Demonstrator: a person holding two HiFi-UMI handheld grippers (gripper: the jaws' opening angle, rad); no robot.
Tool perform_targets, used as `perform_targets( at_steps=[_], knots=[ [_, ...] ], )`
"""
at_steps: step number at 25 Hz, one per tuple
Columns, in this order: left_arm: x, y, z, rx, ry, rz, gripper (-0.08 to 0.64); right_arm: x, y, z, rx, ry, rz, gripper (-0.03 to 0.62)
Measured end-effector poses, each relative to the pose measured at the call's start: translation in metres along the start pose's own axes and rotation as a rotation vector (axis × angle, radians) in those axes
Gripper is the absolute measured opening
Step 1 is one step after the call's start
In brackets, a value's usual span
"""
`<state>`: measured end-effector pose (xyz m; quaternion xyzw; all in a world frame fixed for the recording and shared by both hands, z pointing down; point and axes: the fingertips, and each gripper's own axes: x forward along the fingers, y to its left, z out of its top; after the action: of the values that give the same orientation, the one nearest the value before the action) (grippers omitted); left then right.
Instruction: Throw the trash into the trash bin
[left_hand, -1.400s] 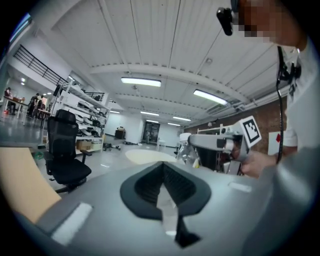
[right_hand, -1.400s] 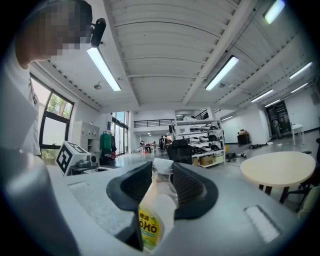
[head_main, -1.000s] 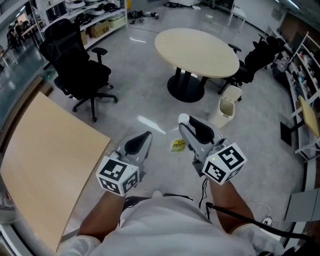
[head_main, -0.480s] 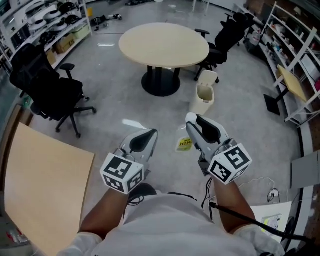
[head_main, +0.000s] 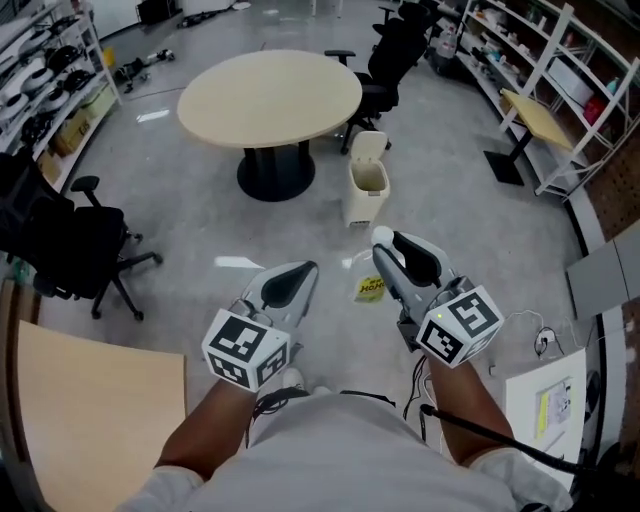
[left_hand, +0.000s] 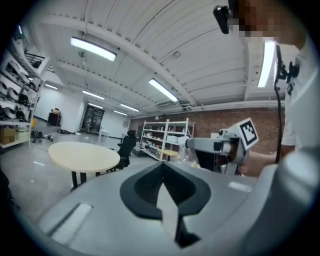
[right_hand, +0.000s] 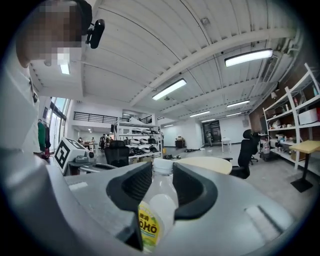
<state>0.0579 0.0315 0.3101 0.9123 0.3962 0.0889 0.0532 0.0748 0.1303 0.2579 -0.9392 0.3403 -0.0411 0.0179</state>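
Note:
A clear plastic bottle (head_main: 370, 289) with a yellow label and a white cap lies lengthwise between the jaws of my right gripper (head_main: 386, 243), which is shut on it. In the right gripper view the bottle (right_hand: 156, 205) fills the gap between the jaws, cap forward. My left gripper (head_main: 298, 275) is level beside it, jaws together with nothing held. The cream trash bin (head_main: 367, 180) stands on the floor ahead of both grippers, next to the round table (head_main: 270, 95). Its lid is tipped up.
Black office chairs stand at the left (head_main: 60, 240) and behind the table (head_main: 385, 55). Shelving (head_main: 545, 60) lines the right side. A wooden tabletop (head_main: 90, 410) is near my left. Grey floor lies between me and the bin.
The view has swung round: the round table and the bin have shifted left and nearer, and the bin now stands straight ahead of the grippers. Both grippers keep their pose, the bottle still held.

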Motion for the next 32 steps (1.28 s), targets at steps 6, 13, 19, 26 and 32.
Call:
perform_targets(
  at_steps=[6, 13, 19, 26, 32],
  knots=[
    [0.005, 0.016, -0.002, -0.008, 0.022, -0.067, 0.008, 0.01, -0.002, 0.0, 0.01, -0.003, -0.077, 0.132],
    [0.015, 0.027, 0.001, 0.007, 0.021, -0.118, 0.008, 0.013, -0.007, 0.001, -0.001, -0.016, -0.134, 0.132],
    [0.024, 0.031, -0.001, 0.0, 0.036, -0.155, 0.008, 0.009, -0.012, 0.001, 0.006, -0.018, -0.185, 0.132],
    [0.037, 0.037, 0.0, -0.028, 0.039, -0.166, 0.008, 0.001, -0.025, 0.003, 0.009, -0.02, -0.229, 0.132],
    [0.052, 0.044, -0.002, -0.026, 0.046, -0.158, 0.008, 0.011, -0.041, -0.003, 0.021, -0.01, -0.226, 0.132]
  ],
)
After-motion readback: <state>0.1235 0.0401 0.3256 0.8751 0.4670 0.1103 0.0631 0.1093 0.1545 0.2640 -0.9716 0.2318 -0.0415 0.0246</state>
